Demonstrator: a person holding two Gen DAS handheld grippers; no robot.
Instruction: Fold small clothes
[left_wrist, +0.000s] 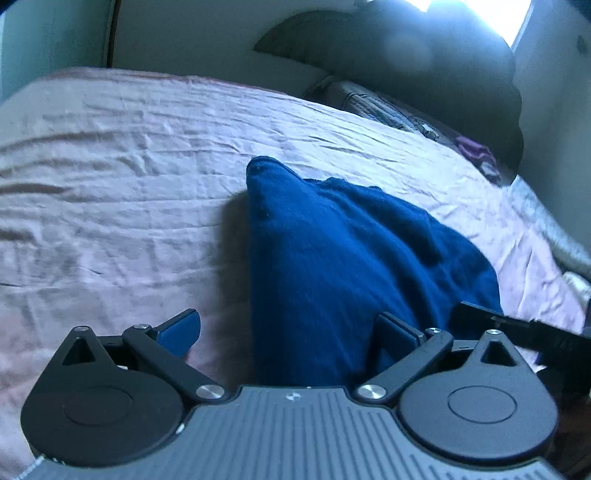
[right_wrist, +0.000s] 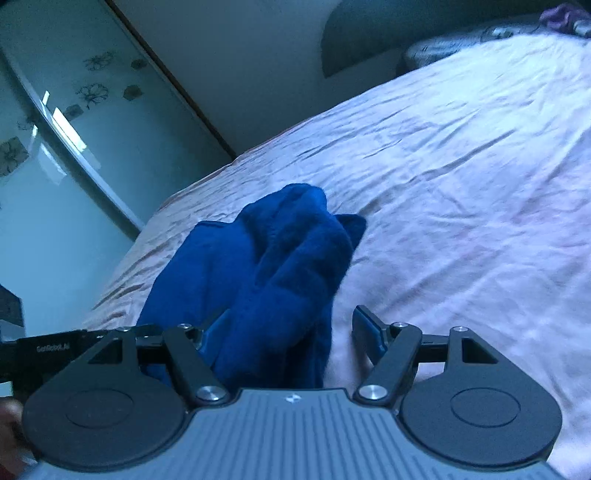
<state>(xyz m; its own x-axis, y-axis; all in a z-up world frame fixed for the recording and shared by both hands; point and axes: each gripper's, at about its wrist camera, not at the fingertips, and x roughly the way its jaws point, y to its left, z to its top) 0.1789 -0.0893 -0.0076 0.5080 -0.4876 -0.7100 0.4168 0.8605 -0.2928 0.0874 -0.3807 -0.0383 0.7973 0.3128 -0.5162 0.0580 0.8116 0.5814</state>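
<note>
A wide bed (left_wrist: 129, 155) with a creased pale pink sheet fills most of both views, running from the near edge to a far wall; in the right wrist view a glossy wardrobe door (right_wrist: 55, 147) printed with dark flower outlines stands at the far left. At the far right end of the bed lie a patterned pillow (left_wrist: 388, 107) and a small purple item (left_wrist: 476, 151), too blurred to identify. On the sheet, near its middle, lies the dark blue garment (left_wrist: 351, 251), bunched in soft folds with one corner pointing far. The left tool (left_wrist: 288, 332) stands wide over the garment's near edge, its right finger (left_wrist: 397, 334) against the cloth, its left finger over bare sheet, nothing pinched. The right tool (right_wrist: 288, 332) also stands wide, the blue cloth lying loose between its fingers without being pressed. At the left edge of the right wrist view, part of the other tool's black body bears small pale lettering (right_wrist: 53, 348), seemingly "GenRobot.AI", though blurred.
</note>
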